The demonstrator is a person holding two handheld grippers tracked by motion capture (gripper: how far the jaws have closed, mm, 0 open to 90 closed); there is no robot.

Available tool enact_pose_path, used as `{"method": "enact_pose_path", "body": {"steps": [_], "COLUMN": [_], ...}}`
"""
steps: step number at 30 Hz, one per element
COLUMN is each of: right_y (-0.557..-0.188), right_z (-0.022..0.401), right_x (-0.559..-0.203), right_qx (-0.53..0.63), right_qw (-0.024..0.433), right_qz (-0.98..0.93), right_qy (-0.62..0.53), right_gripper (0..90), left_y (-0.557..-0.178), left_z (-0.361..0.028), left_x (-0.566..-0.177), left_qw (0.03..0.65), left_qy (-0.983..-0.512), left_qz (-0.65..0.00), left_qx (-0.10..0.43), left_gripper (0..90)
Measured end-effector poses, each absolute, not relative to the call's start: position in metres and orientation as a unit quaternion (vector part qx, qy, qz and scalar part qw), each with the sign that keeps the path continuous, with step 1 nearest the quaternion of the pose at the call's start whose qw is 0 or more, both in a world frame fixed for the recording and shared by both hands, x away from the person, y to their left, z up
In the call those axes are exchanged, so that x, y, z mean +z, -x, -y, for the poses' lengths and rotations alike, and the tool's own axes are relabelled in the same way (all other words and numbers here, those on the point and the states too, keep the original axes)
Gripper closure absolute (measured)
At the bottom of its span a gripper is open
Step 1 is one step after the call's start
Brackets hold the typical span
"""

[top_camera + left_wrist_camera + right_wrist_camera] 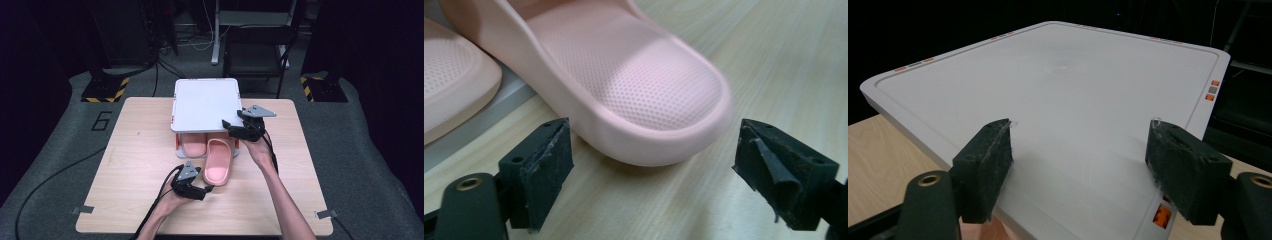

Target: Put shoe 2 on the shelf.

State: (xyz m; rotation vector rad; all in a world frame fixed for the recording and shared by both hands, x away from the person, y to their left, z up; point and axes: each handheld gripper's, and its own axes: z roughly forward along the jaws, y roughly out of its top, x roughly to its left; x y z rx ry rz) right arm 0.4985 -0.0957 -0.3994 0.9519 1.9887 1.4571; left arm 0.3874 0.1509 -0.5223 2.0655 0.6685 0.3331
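Left gripper (209, 188): nearest item, at 6 o'clock on the wooden table (130, 165), resting in the person's left hand (172, 197). Claw spread wide, nothing pinched; pads (544, 167) stand apart from the slipper heel.

Pink slipper (218, 161): just beyond the left gripper at its 1 o'clock, flat on the table, heel toward the gripper, toe under the white shelf. Untouched.

Second pink slipper (193, 145): at 9 o'clock of the first, tucked under the shelf.

Right gripper (231, 125): at 2 o'clock of the slippers, over the shelf's near right corner. Claw spread, nothing pinched.

White shelf (200, 102): farthest, 12 o'clock, flat top bare.
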Motion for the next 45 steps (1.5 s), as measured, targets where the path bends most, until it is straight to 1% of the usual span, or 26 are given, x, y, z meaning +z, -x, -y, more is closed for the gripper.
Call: {"method": "enact_pose_path", "body": {"steps": [3, 4, 7, 11, 14, 15, 22, 27, 34, 40, 42, 43, 45], "right_y": [-0.498, -0.498, -0.498, -0.498, -0.498, -0.498, -0.498, -0.498, -0.497, -0.497, -0.497, -0.497, -0.498], "right_z": [0.096, 0.096, 0.096, 0.095, 0.096, 0.096, 0.095, 0.096, 0.095, 0.095, 0.095, 0.095, 0.095], "right_x": [-0.399, -0.399, -0.399, -0.399, -0.399, -0.399, -0.399, -0.399, -0.399, -0.4, -0.4, -0.4, -0.4], "right_qx": [0.533, 0.531, 0.531, 0.531, 0.531, 0.531, 0.531, 0.531, 0.532, 0.532, 0.531, 0.532, 0.532], "right_qw": [0.246, 0.245, 0.246, 0.246, 0.247, 0.247, 0.247, 0.248, 0.247, 0.246, 0.247, 0.246, 0.246], "right_qz": [-0.73, -0.732, -0.731, -0.731, -0.731, -0.731, -0.731, -0.729, -0.729, -0.729, -0.73, -0.729, -0.729], "right_qy": [-0.349, -0.35, -0.351, -0.351, -0.351, -0.351, -0.351, -0.353, -0.354, -0.353, -0.353, -0.353, -0.353], "right_gripper": [26.4, 26.4, 26.4, 26.4, 26.4, 26.4, 26.4, 26.4, 26.4, 26.4, 26.4, 26.4, 26.4], "left_y": [-0.392, -0.392, -0.398, -0.408, -0.414, -0.417, -0.431, -0.444, -0.457, -0.465, -0.462, -0.461, -0.456], "left_z": [-0.146, -0.144, -0.141, -0.135, -0.128, -0.126, -0.108, -0.104, -0.102, -0.101, -0.099, -0.099, -0.104], "left_x": [-0.524, -0.525, -0.522, -0.516, -0.514, -0.514, -0.514, -0.513, -0.513, -0.514, -0.513, -0.512, -0.509], "left_qw": [0.441, 0.444, 0.451, 0.46, 0.463, 0.461, 0.456, 0.449, 0.437, 0.434, 0.437, 0.439, 0.451], "left_qy": [-0.844, -0.841, -0.831, -0.819, -0.813, -0.812, -0.803, -0.787, -0.777, -0.778, -0.776, -0.775, -0.776], "left_qz": [-0.268, -0.274, -0.286, -0.295, -0.306, -0.307, -0.318, -0.354, -0.38, -0.384, -0.388, -0.384, -0.374], "left_qx": [0.148, 0.144, 0.157, 0.177, 0.175, 0.184, 0.213, 0.231, 0.247, 0.243, 0.237, 0.243, 0.233], "left_gripper": [17.9, 19.2, 24.4, 27.5, 28.9, 29.7, 31.7, 32.9, 33.2, 32.6, 33.2, 33.5, 33.4]}}
